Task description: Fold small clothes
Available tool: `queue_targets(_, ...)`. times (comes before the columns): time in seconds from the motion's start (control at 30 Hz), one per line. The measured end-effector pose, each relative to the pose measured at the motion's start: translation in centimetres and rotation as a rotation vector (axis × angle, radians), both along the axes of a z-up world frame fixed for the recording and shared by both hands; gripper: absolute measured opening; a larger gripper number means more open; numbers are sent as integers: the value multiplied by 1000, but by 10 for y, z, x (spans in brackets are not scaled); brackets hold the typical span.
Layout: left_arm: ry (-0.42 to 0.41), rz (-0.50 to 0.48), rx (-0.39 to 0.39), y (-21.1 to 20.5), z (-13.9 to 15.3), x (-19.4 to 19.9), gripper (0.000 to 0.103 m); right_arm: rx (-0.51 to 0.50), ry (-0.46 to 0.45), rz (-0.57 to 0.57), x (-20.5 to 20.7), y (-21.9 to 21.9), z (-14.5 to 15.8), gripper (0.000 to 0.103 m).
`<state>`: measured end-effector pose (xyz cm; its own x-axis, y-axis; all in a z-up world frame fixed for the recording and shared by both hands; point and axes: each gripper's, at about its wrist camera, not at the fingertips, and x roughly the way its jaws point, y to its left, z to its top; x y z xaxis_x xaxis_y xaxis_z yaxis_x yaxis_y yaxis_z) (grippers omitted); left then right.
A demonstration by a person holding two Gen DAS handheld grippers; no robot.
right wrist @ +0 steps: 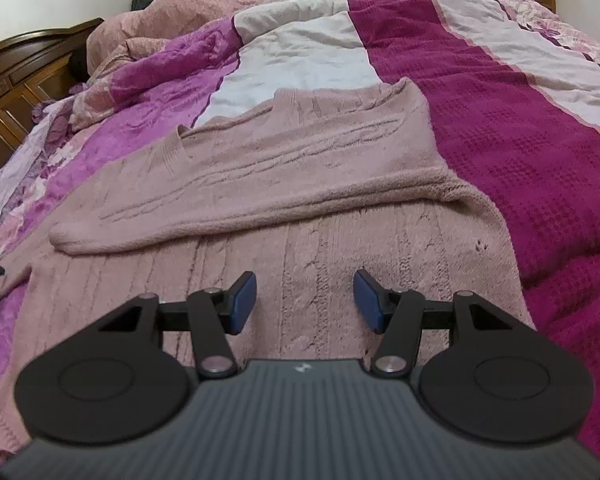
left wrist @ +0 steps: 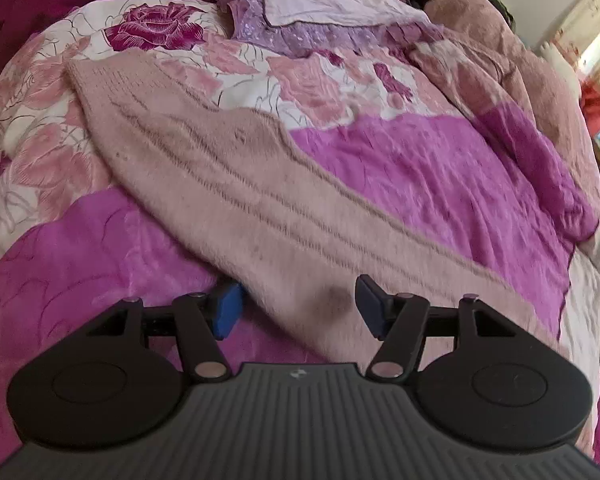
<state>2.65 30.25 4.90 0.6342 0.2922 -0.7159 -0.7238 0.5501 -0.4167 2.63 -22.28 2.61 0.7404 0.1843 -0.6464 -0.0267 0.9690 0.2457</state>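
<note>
sweater (right wrist: 260, 184): we see it spread flat on the quilt (right wrist: 500, 128), one sleeve (right wrist: 204, 216) folded across the body
axis: sleeve runs crosswise ahead of our right gripper (right wrist: 304, 300)
right jaws: apart, nothing between, above the knit
left gripper (left wrist: 296, 304): jaws apart astride a sweater edge, pads not pressing
nearer: we judge the left closer to an edge
room: open quilt on all sides

one pink knit sweater (right wrist: 260, 184), two grippers (blue pads), one floral quilt (left wrist: 420, 168).
</note>
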Motion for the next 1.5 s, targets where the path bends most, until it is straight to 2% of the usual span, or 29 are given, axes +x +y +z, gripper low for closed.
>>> queue_targets(0.2,-34,13,49,12,-8,19,67,-10,-6,-5,-4,2,-1,57)
queue_targets(0.27,-47,-8,78,12,-7,22,58,-9,-4,-8,-5,2,-2,57)
queue_targets(0.33,-70,-32,93,13,-4,20,26,-9,-4,-11,-5,2,-2,56)
queue_targets(0.4,-113,-46,71,15,-1,15,15,-5,-4,-14,-5,2,-2,56)
queue_targets(0.43,-135,-54,69,15,3,12,12,-2,-5,-17,-5,2,-2,56)
queue_targets(0.77,-326,-175,150,-22,56,-1,10,7,-11,-35,-6,1,1,57)
queue_targets(1.0,-416,-337,283,-79,97,6,10,19,-18,-49,-9,-3,3,57)
queue_targets(1.13,-435,-457,366,-127,114,13,10,28,-19,-60,-9,-5,3,57)
queue_targets(1.3,-438,-584,395,-185,113,30,10,40,-24,-68,-10,-9,3,57)
queue_targets(1.5,-354,-690,363,-243,78,57,10,57,-29,-85,-11,-14,4,57)
